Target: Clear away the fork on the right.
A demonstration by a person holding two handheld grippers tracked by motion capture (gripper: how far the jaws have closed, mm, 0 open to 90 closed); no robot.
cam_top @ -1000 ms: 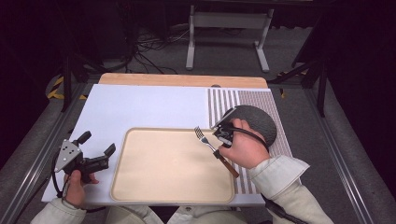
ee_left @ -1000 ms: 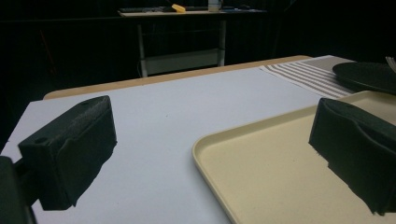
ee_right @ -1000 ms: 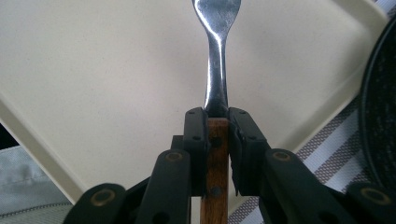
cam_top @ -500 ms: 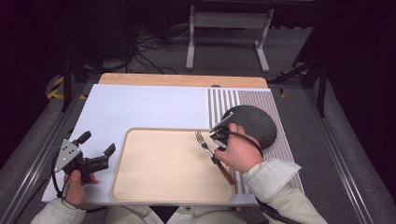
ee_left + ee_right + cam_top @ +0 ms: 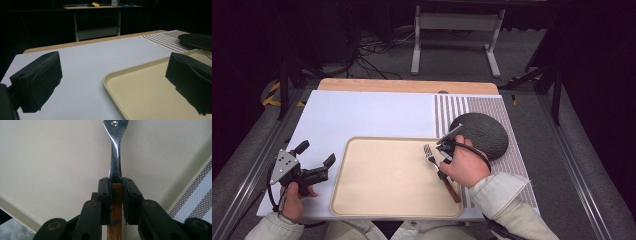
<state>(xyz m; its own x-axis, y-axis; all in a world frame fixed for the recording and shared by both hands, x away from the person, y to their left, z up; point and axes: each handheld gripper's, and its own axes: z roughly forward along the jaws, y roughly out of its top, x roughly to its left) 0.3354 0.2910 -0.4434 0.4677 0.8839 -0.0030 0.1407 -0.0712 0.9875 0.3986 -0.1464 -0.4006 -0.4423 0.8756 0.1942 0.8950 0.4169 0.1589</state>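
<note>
A fork (image 5: 437,165) with a wooden handle and metal tines hangs over the right part of the beige tray (image 5: 382,200). My right gripper (image 5: 446,159) is shut on it; in the right gripper view the jaws clamp the wooden handle of the fork (image 5: 115,192) where it meets the metal neck. The tray's surface (image 5: 50,157) lies beneath. My left gripper (image 5: 314,157) rests on the white mat left of the tray, jaws wide open with nothing between them. In the left gripper view the left gripper (image 5: 117,82) looks across the tray's corner (image 5: 112,77).
A dark round plate (image 5: 482,135) lies on the striped placemat (image 5: 512,155) right of the tray, just behind my right hand. A white mat (image 5: 362,112) covers the table. A wooden strip (image 5: 407,86) runs along the far edge. A metal stand (image 5: 457,30) is beyond.
My right hand has shifted the fork slightly left and nearer over the tray. The left gripper has stayed put.
</note>
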